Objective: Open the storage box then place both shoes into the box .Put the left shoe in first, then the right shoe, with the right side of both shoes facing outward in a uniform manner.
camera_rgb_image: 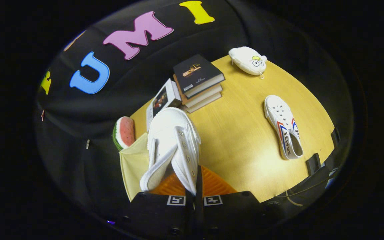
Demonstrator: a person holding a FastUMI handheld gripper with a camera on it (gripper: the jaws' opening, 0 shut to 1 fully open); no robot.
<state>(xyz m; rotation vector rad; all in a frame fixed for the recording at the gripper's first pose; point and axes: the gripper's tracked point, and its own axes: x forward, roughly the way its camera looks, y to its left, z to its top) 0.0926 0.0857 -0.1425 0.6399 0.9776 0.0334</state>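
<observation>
Gripper (197, 195) apparently pinches white shoe (173, 146) above orange box (212, 186); books (198, 83), second shoe (283, 126) beyond.

White canvas shoe (173, 146) – matt cloth, smooth pale wood table (245, 133), ribbed orange plastic box (212, 183), glossy-covered books (197, 78)

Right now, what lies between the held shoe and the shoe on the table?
In the gripper view, only bare tabletop separates the held shoe, clamped in the tongs, from the other shoe.

Black claw (194, 196), orange ridged finger pads (212, 185), two square black-and-white markers, dark screws
</observation>
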